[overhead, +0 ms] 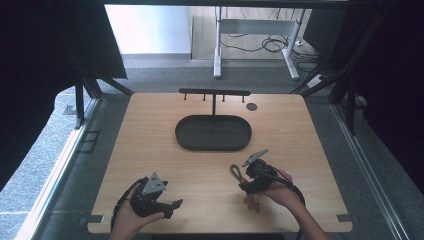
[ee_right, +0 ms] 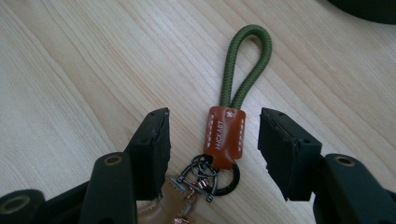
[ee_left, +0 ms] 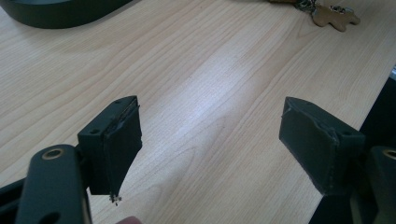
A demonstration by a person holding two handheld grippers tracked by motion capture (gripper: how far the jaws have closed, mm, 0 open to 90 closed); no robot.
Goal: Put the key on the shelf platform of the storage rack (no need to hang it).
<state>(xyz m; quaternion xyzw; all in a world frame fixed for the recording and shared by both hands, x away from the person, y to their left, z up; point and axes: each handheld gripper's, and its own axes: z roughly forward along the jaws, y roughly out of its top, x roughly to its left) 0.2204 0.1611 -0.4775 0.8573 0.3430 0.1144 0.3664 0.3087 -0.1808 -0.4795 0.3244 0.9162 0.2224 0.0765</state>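
A keychain lies flat on the wooden table (overhead: 150, 150): a green cord loop (ee_right: 246, 60), a brown leather tab (ee_right: 225, 135), dark metal rings (ee_right: 205, 175) and a tan leather charm (overhead: 253, 201). My right gripper (ee_right: 214, 147) is low over it, open, its jaws standing either side of the leather tab without touching it. In the high view the right gripper (overhead: 246, 181) sits at the front right with the loop (overhead: 235, 172) poking out toward the tray. My left gripper (overhead: 175, 206) rests at the front left, open and empty (ee_left: 208, 144); the charm (ee_left: 334, 16) shows far off.
A dark oval tray (overhead: 213, 132) sits at the table's middle, its rim (ee_left: 56, 16) also at the upper left of the left gripper view. Behind it stands a black T-shaped rack with pegs (overhead: 214, 93). A small dark disc (overhead: 251, 106) lies at the back right.
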